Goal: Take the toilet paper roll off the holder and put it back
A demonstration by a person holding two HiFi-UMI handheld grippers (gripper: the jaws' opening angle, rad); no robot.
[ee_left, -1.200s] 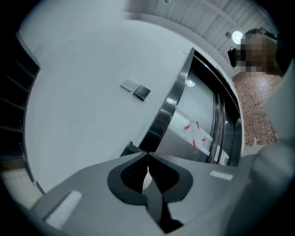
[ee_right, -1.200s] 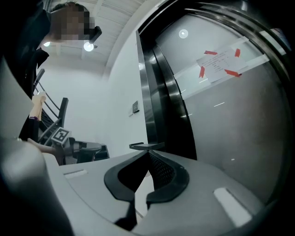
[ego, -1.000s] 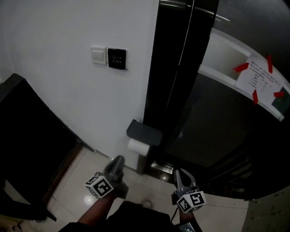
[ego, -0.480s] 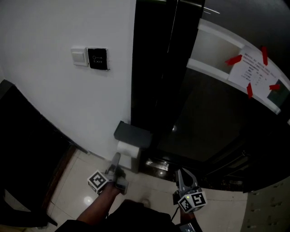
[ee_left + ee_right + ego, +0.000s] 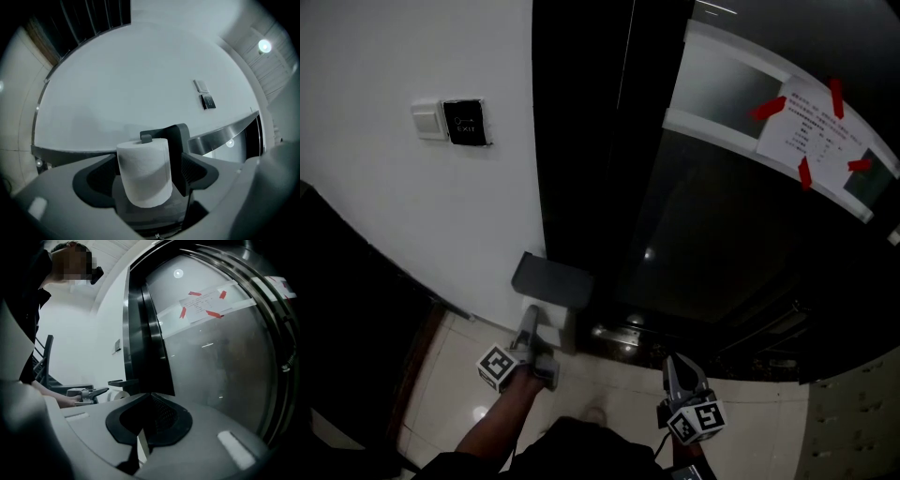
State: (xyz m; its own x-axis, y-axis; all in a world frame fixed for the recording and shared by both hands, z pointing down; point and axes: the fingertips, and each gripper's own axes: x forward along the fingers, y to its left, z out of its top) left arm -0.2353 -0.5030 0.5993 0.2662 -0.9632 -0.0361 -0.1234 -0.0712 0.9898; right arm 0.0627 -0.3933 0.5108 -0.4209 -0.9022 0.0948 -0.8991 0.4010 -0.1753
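A white toilet paper roll (image 5: pixel 144 172) hangs on a dark grey wall holder (image 5: pixel 177 140) with a flat lid (image 5: pixel 551 278). In the head view only a sliver of the roll (image 5: pixel 561 328) shows behind my left gripper (image 5: pixel 531 330). In the left gripper view my left gripper (image 5: pixel 147 165) has the roll between its jaws, which are opening wide; the pads (image 5: pixel 196 169) stand off the paper. My right gripper (image 5: pixel 674 374) hangs back to the right, low over the floor. Its jaws are shut on nothing (image 5: pixel 149 401). From there the left gripper (image 5: pixel 91 392) shows at the roll (image 5: pixel 123 394).
A white wall carries a switch and a black exit button (image 5: pixel 465 122). A black post (image 5: pixel 581 141) stands right of the holder, then a dark glass door with a paper notice (image 5: pixel 811 122) taped in red. Pale floor tiles (image 5: pixel 609 394) lie below; dark furniture (image 5: pixel 347 300) stands at left.
My left gripper moved forward to the roll under the holder and its jaws went from shut to wide apart. The head view swung right. The right gripper stayed put.
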